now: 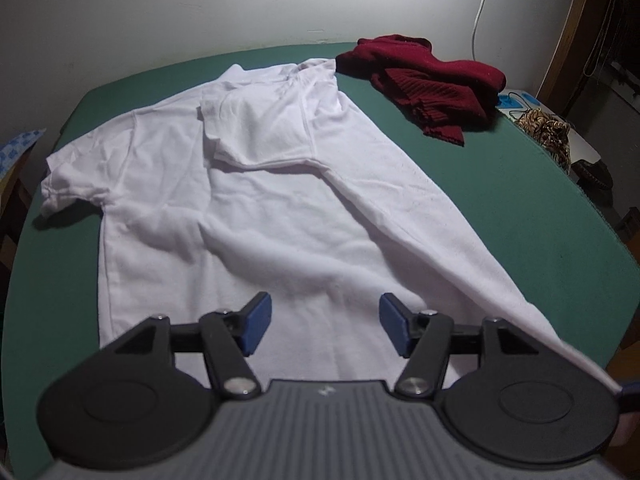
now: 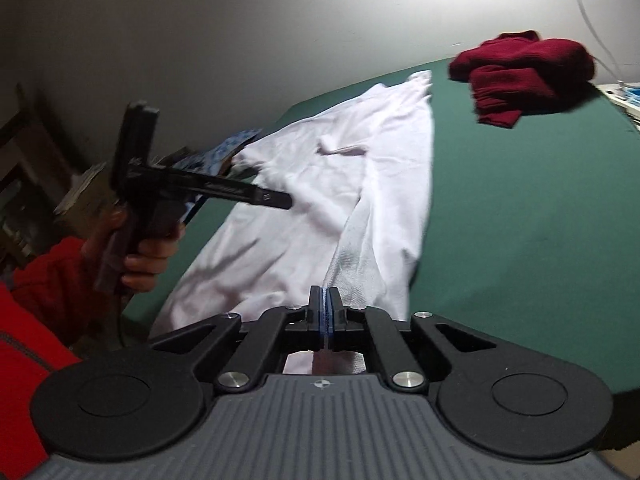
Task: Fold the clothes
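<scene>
A white T-shirt (image 1: 256, 208) lies spread on the green table (image 1: 520, 208), one sleeve folded onto its chest. My left gripper (image 1: 326, 314) hovers open over the shirt's lower part, nothing between its blue pads (image 1: 256, 324). In the right wrist view, my right gripper (image 2: 327, 304) is shut on the T-shirt's (image 2: 304, 208) side edge near the hem, and the cloth rises taut from the table (image 2: 520, 220) to the pads. A hand holds the left gripper (image 2: 280, 200) over the shirt's left side.
A crumpled dark red sweater (image 1: 432, 80) (image 2: 520, 72) lies at the table's far right corner. Beyond the right edge sit a leopard-print item (image 1: 544, 132) and a shoe (image 1: 596, 172). A blue patterned cloth (image 2: 224, 148) lies off the left edge. A wall backs the table.
</scene>
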Demonstrator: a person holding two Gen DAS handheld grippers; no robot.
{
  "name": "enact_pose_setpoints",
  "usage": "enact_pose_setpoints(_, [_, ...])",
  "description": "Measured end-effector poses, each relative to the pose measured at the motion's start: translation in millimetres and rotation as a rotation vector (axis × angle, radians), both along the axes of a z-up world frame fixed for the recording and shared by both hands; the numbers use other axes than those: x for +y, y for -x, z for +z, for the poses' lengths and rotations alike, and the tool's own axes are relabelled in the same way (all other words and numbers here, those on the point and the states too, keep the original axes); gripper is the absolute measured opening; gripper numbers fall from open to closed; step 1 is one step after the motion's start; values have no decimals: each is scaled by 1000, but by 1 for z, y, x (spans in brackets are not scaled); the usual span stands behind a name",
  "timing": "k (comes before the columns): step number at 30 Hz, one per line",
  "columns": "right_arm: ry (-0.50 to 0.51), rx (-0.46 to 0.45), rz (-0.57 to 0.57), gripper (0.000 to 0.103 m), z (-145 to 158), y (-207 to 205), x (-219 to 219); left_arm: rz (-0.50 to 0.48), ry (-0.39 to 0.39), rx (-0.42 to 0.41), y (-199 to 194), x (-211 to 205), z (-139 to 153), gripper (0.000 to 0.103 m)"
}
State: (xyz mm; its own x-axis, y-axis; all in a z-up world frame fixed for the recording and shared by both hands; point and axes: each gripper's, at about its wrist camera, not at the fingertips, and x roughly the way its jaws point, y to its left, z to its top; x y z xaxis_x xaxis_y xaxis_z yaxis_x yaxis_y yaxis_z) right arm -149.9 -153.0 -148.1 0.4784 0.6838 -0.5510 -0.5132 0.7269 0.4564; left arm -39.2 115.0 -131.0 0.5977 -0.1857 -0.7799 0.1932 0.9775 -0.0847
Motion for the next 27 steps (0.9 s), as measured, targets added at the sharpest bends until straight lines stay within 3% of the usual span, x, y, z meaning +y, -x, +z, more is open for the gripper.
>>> enact_pose_setpoints(2, [-13, 41, 69, 3, -12, 5, 14, 13, -9, 14, 7, -2, -4, 62])
enact_pose_setpoints(5, [46, 114, 164, 4, -33, 11, 34, 15, -29, 30, 18, -6, -7, 62])
enact_pose_setpoints(7, [79, 146, 199, 11, -41, 17, 38, -5, -45, 28, 25, -10, -7, 62])
enact_pose_setpoints(9, [36, 128, 162, 11, -33, 20, 23, -61, -72, 25, 32, -18, -7, 63])
enact_pose_setpoints(11, [3, 101, 76, 20, -22, 25, 2, -147, -100, 30, 43, -25, -9, 66])
enact_pose_setpoints(13, [29, 70, -57, 38, -15, 32, -18, -227, -112, 41, 56, -26, -12, 66])
enact_pose_setpoints(16, [86, 105, -181, 36, -24, 34, -33, -300, -87, 77, 71, -16, -16, 66])
enact_pose_setpoints(18, [160, 71, -198, 36, -30, 41, -27, -326, -65, 105, 74, -8, -19, 66])
enact_pose_setpoints(22, [376, -95, -111, 36, -39, 56, 5, -362, -50, 125, 76, 4, -23, 67])
enact_pose_setpoints(27, [454, -162, -131, 37, -52, 57, 15, -414, -51, 122, 78, 17, -26, 68])
